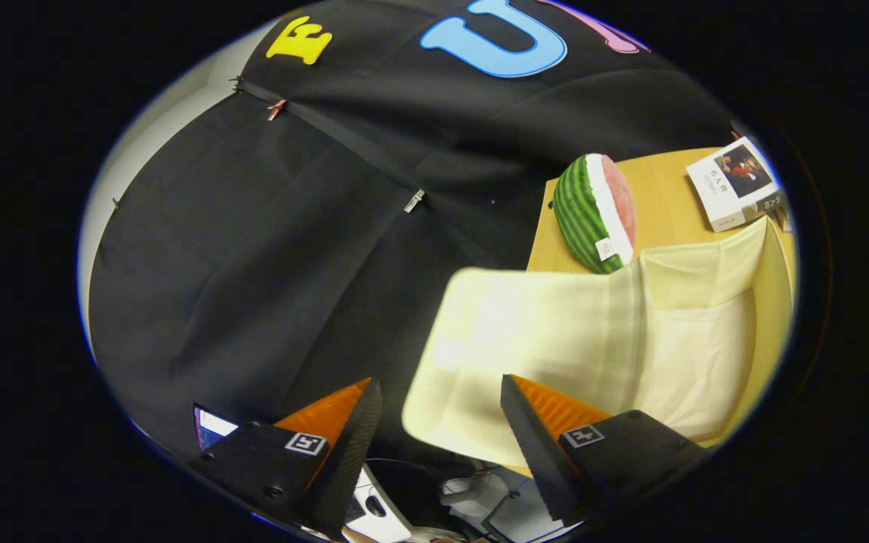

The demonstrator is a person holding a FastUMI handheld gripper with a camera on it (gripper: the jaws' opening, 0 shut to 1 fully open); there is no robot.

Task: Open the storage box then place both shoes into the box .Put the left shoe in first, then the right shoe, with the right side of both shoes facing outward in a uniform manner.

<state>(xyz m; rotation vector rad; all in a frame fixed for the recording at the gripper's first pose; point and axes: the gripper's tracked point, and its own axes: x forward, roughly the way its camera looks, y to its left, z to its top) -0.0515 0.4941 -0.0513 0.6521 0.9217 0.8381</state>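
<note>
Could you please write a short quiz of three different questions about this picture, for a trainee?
1. True or false: the gripper has its fingers closed on the lid.
2. Which object stands on the wooden table just beyond the cream fabric storage box? A) a striped watermelon slice B) a red shoe C) a glass bottle
3. Fill in: the box's cream lid flap is ____ (open/closed).

Key:
1. False: the fingers are spread apart, holding nothing; the lid flap lies just ahead of the right finger.
2. A, the green-striped watermelon slice, beside a white book.
3. Open.
</note>
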